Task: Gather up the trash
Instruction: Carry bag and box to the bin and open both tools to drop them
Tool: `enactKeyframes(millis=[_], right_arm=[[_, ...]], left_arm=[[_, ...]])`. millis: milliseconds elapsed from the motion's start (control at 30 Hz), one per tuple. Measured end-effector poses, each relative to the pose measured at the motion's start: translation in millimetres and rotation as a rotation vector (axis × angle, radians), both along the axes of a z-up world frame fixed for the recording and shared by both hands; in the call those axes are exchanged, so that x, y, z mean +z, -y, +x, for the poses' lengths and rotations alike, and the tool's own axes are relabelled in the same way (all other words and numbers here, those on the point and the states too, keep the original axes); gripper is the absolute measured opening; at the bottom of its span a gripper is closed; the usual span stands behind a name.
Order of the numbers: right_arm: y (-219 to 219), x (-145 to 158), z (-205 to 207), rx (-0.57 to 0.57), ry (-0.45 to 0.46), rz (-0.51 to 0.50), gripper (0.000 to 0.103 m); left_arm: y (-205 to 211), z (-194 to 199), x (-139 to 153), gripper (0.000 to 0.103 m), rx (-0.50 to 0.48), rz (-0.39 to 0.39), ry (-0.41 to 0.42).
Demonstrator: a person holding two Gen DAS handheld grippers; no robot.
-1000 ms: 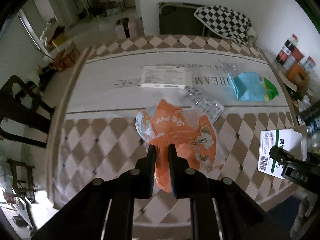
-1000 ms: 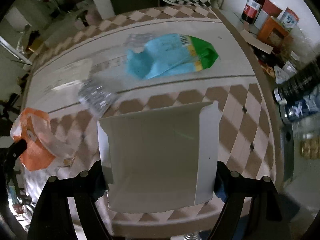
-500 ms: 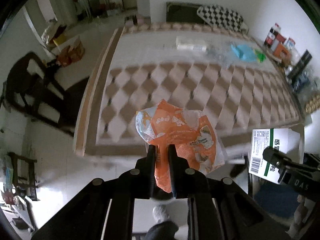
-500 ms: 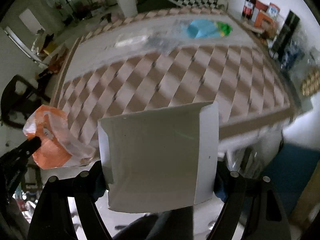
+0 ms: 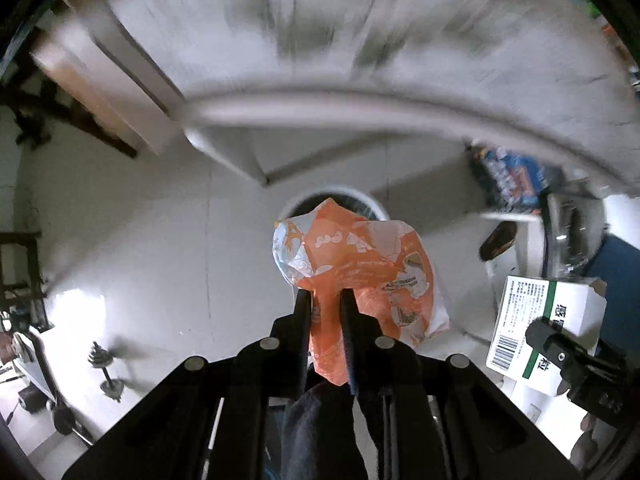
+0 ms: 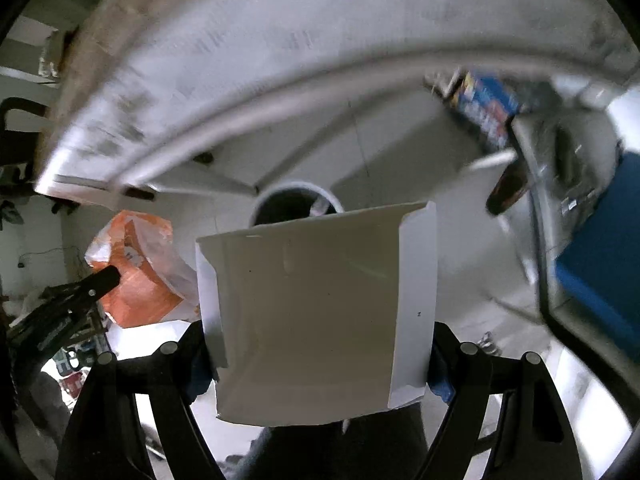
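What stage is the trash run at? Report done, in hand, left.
Done: both pickups. In hand: the left gripper clamps the orange snack wrapper; the right gripper clamps the white carton; both hang above the round bin on the floor. Left: releasing both into it.

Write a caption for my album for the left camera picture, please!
Left gripper pinches a crumpled orange wrapper above the round trash bin on the floor.
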State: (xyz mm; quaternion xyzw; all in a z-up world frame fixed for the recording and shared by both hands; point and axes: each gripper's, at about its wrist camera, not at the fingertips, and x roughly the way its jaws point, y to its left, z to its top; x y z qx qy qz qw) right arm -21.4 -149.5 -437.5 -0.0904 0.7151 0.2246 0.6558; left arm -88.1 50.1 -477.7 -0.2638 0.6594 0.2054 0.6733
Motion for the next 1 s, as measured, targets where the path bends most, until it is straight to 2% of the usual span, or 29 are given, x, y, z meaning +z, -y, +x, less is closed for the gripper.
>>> enactKeyframes(millis=[33,67,100,233,267,300,333,367,400,433,500,567,600,633,667,800,1000], right_arm=[[0,-21,0,-0.007,-0.016,-0.008,0.084],[-2,-44,0,-0.013,-0.029,-0.018,0.084],[-4,-68,0,-0.017,-0.046,-0.020,0.084],[-17,-160,3,-0.017,-0.086,-0.037,0.084],[-22,-181,4,-0.013,-0.092,-0.040,0.084],[-28,-198,7,-0.006,-0.096,-0.041,0.084],[-32,-215,8,-0.002,-0.097,-0.043,0.084],[-36,-234,9,0.005,-0.097,-0.047,0.084],[-40,-252,10,0.007,-0.102,-0.046,0.084],[-45,-264,13,0.010,-0.105,-0.049,0.085],[-51,-290,14,0.021,-0.132,-0.036,0.087],[-60,-306,12,0.029,-0.153,-0.022,0.091],[-64,-314,10,0.041,-0.160,-0.011,0.093],[-66,-317,9,0.048,-0.165,0.001,0.102],[-68,-319,7,0.058,-0.171,0.013,0.103],[-75,-316,-4,0.114,-0.168,0.022,0.103],[-75,-293,-16,0.177,-0.097,-0.054,0.103]], left_arm=[[-4,4,-28,0.015,0.009,-0.014,-0.019],[-6,5,-42,0.015,0.012,-0.018,-0.027],[-10,11,-72,0.015,0.015,-0.035,-0.039],[-18,21,-141,0.017,0.021,-0.083,-0.069],[-19,20,-157,0.021,0.026,-0.097,-0.073],[-22,21,-174,0.026,0.033,-0.106,-0.084],[-21,21,-181,0.042,0.035,-0.109,-0.090],[-24,20,-191,0.065,0.040,-0.108,-0.091],[-27,16,-198,0.074,0.050,-0.108,-0.091],[-30,13,-202,0.082,0.061,-0.107,-0.094],[-37,4,-210,0.085,0.077,-0.106,-0.106],[-40,-6,-213,0.099,0.089,-0.089,-0.120],[-42,-10,-212,0.099,0.095,-0.076,-0.124],[-45,-16,-212,0.099,0.100,-0.064,-0.129],[-46,-20,-209,0.099,0.105,-0.052,-0.133],[-46,-31,-193,0.099,0.126,0.013,-0.119],[-38,-36,-163,0.099,0.116,0.060,-0.107]])
